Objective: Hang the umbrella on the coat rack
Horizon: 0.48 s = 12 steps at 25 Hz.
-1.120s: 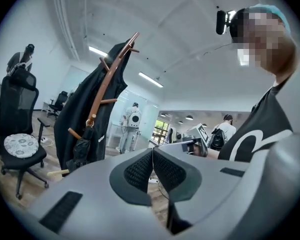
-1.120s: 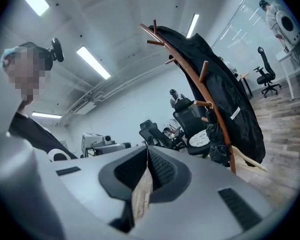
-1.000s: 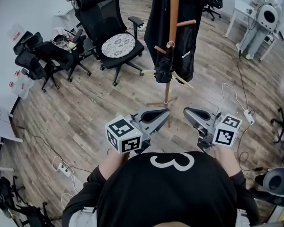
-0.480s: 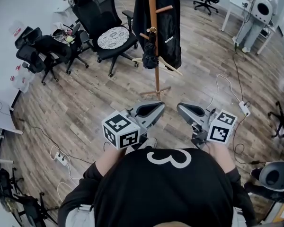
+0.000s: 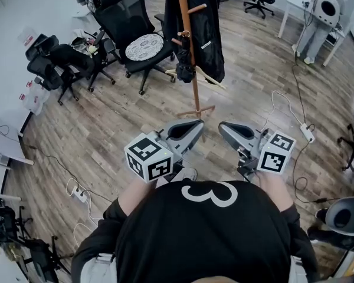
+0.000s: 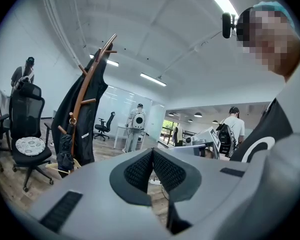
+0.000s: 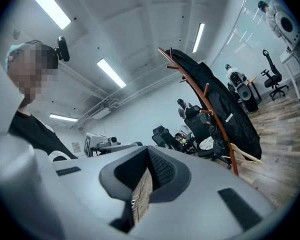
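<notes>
The wooden coat rack (image 5: 186,46) stands on the floor ahead of me, with a black coat (image 5: 209,34) draped over it. The folded black umbrella (image 5: 184,71) hangs by its strap from a low peg on the near side of the pole. It also shows at the far left of the left gripper view, umbrella (image 6: 66,151) against rack (image 6: 85,91). My left gripper (image 5: 192,128) and right gripper (image 5: 226,128) hover side by side short of the rack's base, both shut and empty. The jaws meet in each gripper view: left gripper (image 6: 152,153), right gripper (image 7: 149,154).
A black office chair (image 5: 143,49) with a patterned cushion stands left of the rack, more chairs (image 5: 56,69) beyond it. A wooden hanger (image 5: 206,78) sticks out by the umbrella. Power strips and cables (image 5: 307,133) lie on the floor at both sides. A white desk (image 5: 298,7) is far right.
Both grippers, still shut, have drawn back from the coat rack. In the head view the rack has slid up and left and looks smaller. The umbrella stays on its peg.
</notes>
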Each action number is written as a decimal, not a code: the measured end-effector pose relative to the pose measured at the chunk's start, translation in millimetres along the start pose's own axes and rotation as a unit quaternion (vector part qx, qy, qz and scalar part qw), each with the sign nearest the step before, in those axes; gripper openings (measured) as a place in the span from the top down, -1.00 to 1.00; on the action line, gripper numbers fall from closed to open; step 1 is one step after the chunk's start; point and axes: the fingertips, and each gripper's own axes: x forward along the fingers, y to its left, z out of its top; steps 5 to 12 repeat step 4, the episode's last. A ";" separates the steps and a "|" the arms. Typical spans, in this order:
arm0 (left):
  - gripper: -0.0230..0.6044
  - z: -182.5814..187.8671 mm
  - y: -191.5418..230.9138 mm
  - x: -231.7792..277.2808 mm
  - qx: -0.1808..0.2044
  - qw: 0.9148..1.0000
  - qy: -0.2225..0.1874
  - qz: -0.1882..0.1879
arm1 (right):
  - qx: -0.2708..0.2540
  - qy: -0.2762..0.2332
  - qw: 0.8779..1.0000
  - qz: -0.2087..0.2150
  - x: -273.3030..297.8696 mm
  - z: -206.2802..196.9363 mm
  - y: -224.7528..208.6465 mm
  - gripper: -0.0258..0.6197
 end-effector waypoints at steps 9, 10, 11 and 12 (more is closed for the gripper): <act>0.87 -2.6 -13.6 4.0 0.007 1.000 -0.002 0.008 | -0.001 -0.003 1.000 0.001 -15.3 -0.3 5.6 0.84; 0.87 -2.6 -13.6 4.0 0.007 1.000 -0.002 0.008 | -0.001 -0.003 1.000 0.001 -15.3 -0.3 5.6 0.84; 0.87 -2.6 -13.6 4.0 0.007 1.000 -0.002 0.008 | -0.001 -0.003 1.000 0.001 -15.3 -0.3 5.6 0.84; 0.87 -2.6 -13.6 4.0 0.007 1.000 -0.002 0.008 | -0.001 -0.003 1.000 0.001 -15.3 -0.3 5.6 0.84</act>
